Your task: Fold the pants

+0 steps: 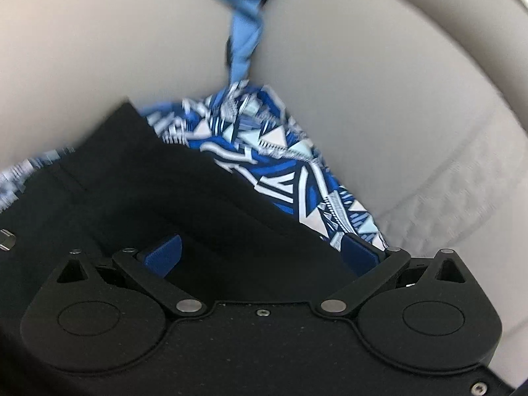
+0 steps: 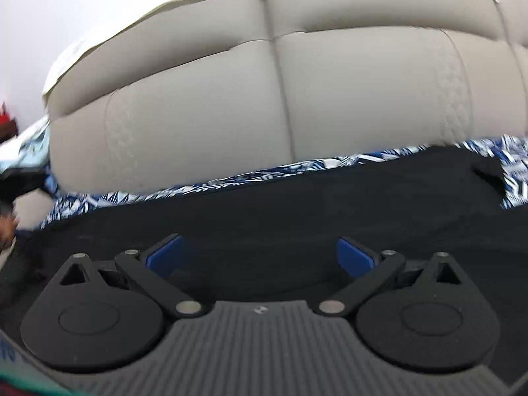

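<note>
Black pants [image 1: 148,181] lie spread on a blue-and-white patterned cloth [image 1: 264,145] on a beige sofa. My left gripper [image 1: 262,255] hangs just over the pants' edge. Its jaws stand wide apart, the blue pads [image 1: 165,257] pinch nothing, and black fabric fills the view between them. In the right wrist view the pants [image 2: 297,204] stretch across the frame, with the patterned cloth [image 2: 132,198] showing along their far edge. My right gripper [image 2: 260,254] is open wide above the pants and holds nothing.
A twisted light-blue cloth [image 1: 246,43] runs from the patterned cloth up to the top of the left view. The sofa's padded back [image 2: 214,115] rises behind the pants, with a white wall [image 2: 66,0] beyond it. More patterned fabric bunches at the left edge [image 2: 29,145].
</note>
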Motion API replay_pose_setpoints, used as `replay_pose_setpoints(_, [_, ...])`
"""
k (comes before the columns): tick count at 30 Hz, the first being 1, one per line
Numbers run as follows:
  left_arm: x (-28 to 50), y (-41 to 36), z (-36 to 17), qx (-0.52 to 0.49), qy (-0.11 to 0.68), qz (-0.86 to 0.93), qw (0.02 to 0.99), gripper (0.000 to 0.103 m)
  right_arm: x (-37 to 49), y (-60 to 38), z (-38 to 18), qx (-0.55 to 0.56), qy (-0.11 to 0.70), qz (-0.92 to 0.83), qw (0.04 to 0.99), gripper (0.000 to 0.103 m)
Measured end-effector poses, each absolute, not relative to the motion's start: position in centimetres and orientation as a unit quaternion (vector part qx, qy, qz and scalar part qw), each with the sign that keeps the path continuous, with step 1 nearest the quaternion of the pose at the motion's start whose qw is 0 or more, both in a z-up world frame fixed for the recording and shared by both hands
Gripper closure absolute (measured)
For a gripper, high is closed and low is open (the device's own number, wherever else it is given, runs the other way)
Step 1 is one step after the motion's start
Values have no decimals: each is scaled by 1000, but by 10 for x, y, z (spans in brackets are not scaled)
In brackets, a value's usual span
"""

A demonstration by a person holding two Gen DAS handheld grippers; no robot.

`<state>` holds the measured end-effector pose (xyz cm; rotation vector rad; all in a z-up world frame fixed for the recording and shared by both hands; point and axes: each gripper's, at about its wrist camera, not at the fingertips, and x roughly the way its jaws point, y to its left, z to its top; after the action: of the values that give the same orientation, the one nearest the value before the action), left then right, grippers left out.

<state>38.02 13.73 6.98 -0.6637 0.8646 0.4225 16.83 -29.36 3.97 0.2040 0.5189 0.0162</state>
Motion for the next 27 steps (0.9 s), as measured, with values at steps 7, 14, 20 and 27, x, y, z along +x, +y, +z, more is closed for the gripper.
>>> replay_pose_setpoints(7, [418, 136, 47, -284, 421, 274, 817, 0, 174, -294, 37, 80, 266, 0, 961, 0])
replay_pose_setpoints(14, [455, 106, 34, -175, 481, 350, 785, 0, 180, -299, 34, 95, 277, -7, 956, 0])
replay_pose_setpoints(20, [438, 104, 46, -183, 448, 357, 799, 60, 182, -307, 36, 114, 273, -14, 955, 0])
replay_pose_setpoints(27, [415, 116, 62, -232, 434, 314, 812, 102, 178, -318, 38, 144, 268, -24, 952, 0])
